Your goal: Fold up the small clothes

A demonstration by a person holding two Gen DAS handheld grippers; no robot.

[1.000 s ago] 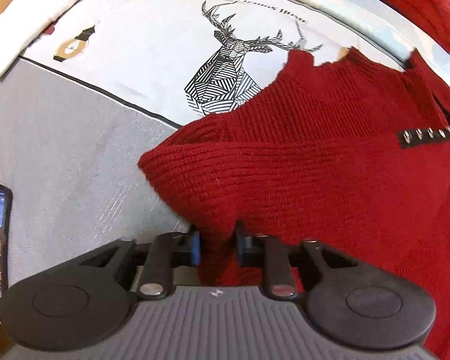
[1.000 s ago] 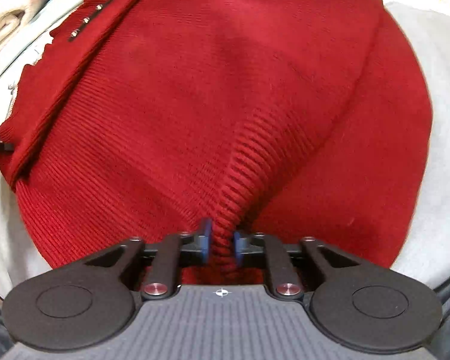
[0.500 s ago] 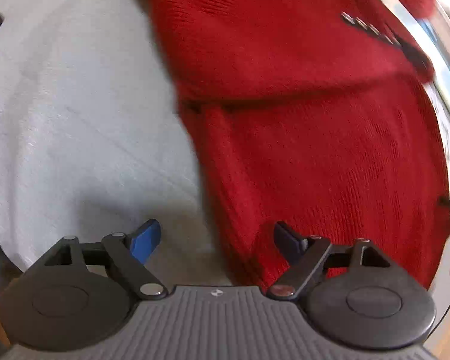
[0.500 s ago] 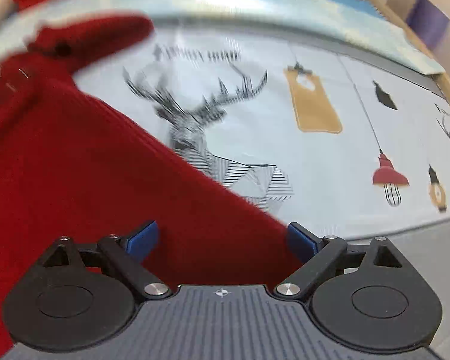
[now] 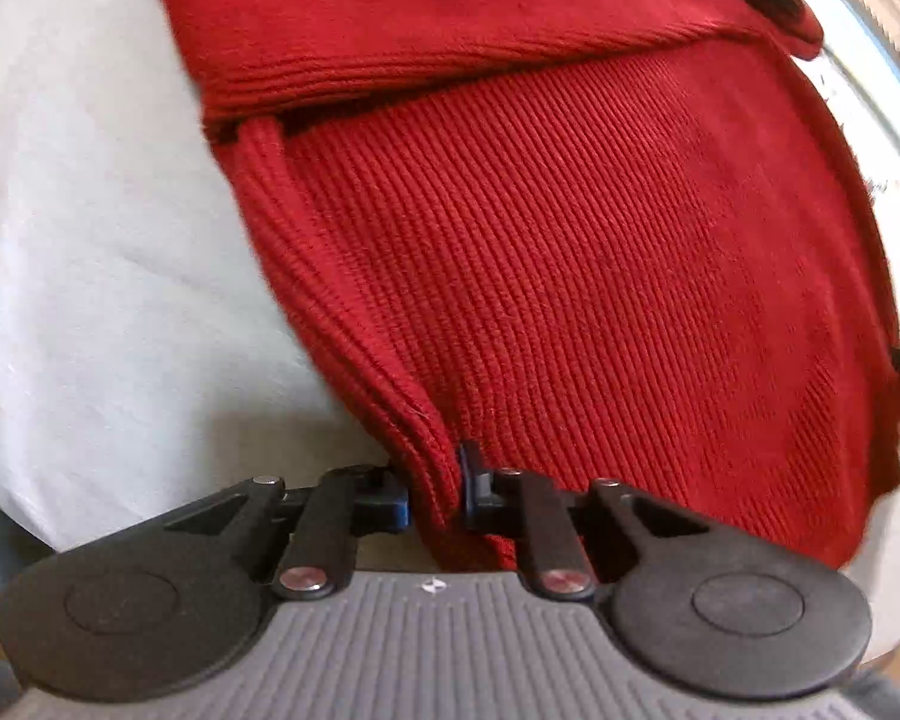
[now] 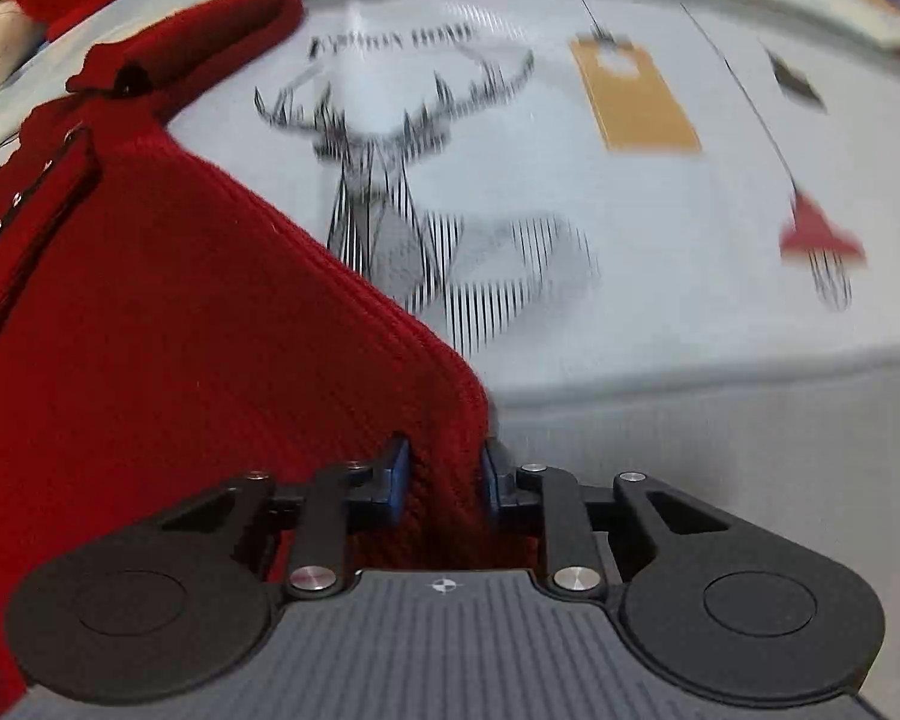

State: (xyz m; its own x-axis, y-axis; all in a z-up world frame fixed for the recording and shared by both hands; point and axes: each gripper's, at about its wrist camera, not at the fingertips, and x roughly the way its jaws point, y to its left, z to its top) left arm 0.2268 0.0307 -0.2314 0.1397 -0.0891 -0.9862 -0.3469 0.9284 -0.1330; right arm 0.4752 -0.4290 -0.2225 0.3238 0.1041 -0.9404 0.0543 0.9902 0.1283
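Red knit sweater spread on grey sheet, one flap already folded over. Left gripper just closed, pinching ribbed edge; right gripper likewise nipping opposite edge beside deer-print cloth, probably ready for next fold.

The left gripper points straight down, its jaws just closed tight on a ribbed edge of the red sweater. The right gripper tilts steeply downward, its jaws likewise just clamped on the sweater's edge.
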